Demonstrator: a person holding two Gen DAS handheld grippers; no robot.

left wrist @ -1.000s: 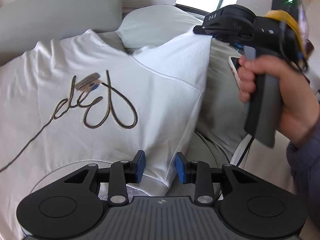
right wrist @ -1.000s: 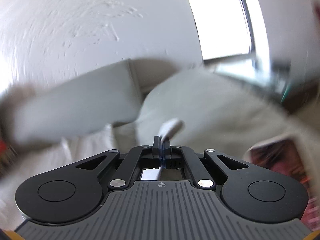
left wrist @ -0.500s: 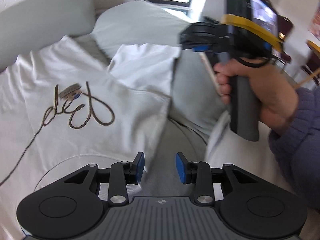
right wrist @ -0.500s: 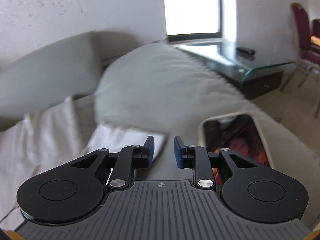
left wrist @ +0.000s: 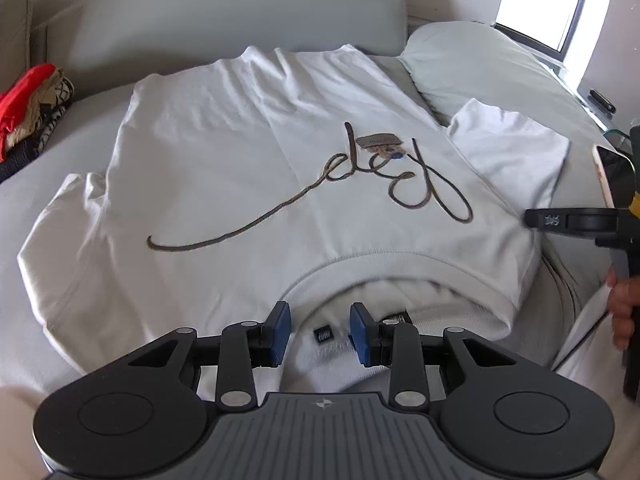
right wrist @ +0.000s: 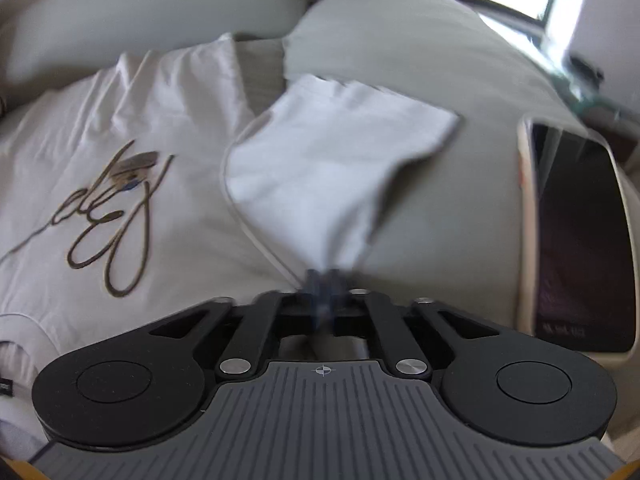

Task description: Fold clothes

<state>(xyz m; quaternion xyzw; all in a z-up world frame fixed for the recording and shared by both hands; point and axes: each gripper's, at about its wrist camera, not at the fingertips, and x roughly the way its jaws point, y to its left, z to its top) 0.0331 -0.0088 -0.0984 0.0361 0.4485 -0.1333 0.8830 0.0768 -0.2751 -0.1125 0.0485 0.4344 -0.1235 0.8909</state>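
A white T-shirt (left wrist: 240,168) with a dark script drawing lies face up on a grey sofa, collar (left wrist: 384,276) toward me. My left gripper (left wrist: 320,330) is open just above the collar, holding nothing. My right gripper (right wrist: 322,280) is shut on the shirt's right shoulder edge, at the base of the right sleeve (right wrist: 328,160), which lies spread out over the cushion. The right gripper also shows at the right edge of the left wrist view (left wrist: 568,220). The T-shirt shows in the right wrist view (right wrist: 120,140) too.
A phone (right wrist: 576,240) lies on the sofa cushion just right of the sleeve. A pile of red and patterned clothes (left wrist: 32,108) sits at the far left. The sofa backrest (left wrist: 240,12) runs behind; a glass table (left wrist: 600,100) stands at the right.
The right gripper let go of the lifted sleeve, opened, then shut again on the shirt's shoulder edge lower down. The sleeve now lies flat. The left gripper moved left over the collar.
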